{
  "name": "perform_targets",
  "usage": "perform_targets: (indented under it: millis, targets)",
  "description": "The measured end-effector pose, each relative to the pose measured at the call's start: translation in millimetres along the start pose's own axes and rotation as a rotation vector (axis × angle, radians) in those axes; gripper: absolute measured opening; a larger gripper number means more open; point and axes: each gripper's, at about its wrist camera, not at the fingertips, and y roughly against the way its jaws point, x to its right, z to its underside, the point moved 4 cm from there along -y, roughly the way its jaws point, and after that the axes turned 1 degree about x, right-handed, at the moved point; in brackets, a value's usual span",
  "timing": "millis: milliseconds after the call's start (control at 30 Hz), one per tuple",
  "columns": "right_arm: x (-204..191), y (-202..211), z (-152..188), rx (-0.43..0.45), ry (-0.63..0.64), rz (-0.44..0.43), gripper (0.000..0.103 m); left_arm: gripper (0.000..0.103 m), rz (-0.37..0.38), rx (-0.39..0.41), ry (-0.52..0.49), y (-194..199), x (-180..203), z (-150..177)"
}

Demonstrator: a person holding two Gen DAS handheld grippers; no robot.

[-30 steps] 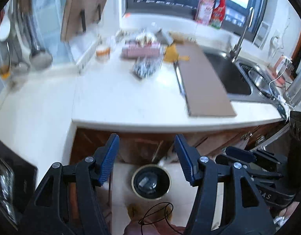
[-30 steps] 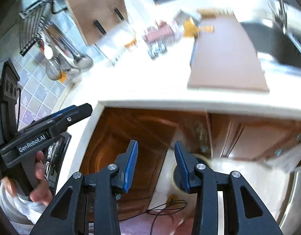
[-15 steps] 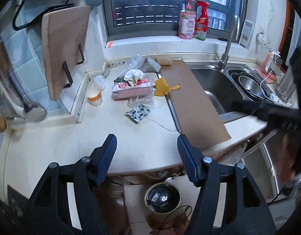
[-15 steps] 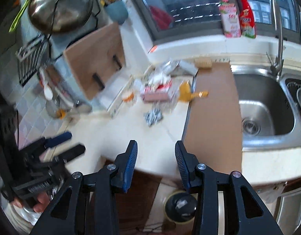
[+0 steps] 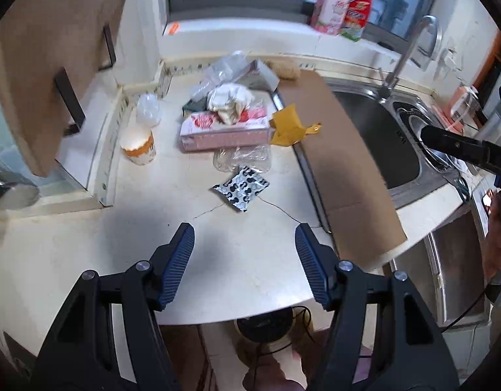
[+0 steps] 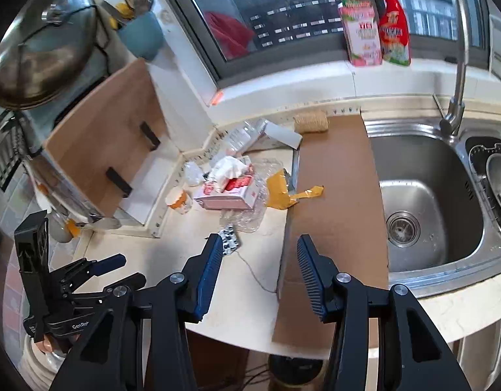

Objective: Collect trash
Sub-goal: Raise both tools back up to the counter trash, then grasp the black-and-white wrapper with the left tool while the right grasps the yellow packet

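trash bin mostly hidden under counter edge, window bottles blurred, labels unreadable

Pale countertop, foil wrapper, paper cup, tissue box, cardboard sheet

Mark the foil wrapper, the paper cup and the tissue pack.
foil wrapper (image 5: 241,188), left wrist view, centre of its patterned face.
paper cup (image 5: 138,145), left wrist view, its side wall.
tissue pack (image 5: 224,133), left wrist view, its pink front side.
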Motion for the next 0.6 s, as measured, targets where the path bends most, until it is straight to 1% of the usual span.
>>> perform_targets:
  millis: [100, 200, 300, 433, 467, 600]
  targets:
    - [11, -35, -8, -0.048, 0.014, -0.002, 0.048, 0.062, 0.0, -0.031, 0.058, -27, -12, -3]
    - [20, -73, -19, -0.101, 0.043, -0.029, 0.048, 0.062, 0.004, -0.061, 0.142, -56, -23, -6]
    - [29, -115, -32, -0.161, 0.075, -0.084, 0.049, 0.062, 0.009, -0.092, 0.236, -86, -32, -9]
    - [37, -164, -48, -0.224, 0.11, -0.132, 0.056, 0.062, -0.001, -0.115, 0.328, -121, -36, -15]
    - [40, -182, -53, -0.246, 0.122, -0.153, 0.056, 0.062, -0.001, -0.116, 0.347, -129, -37, -16]
    - [43, -234, -63, -0.307, 0.152, -0.188, 0.056, 0.062, 0.006, -0.13, 0.422, -156, -38, -17]
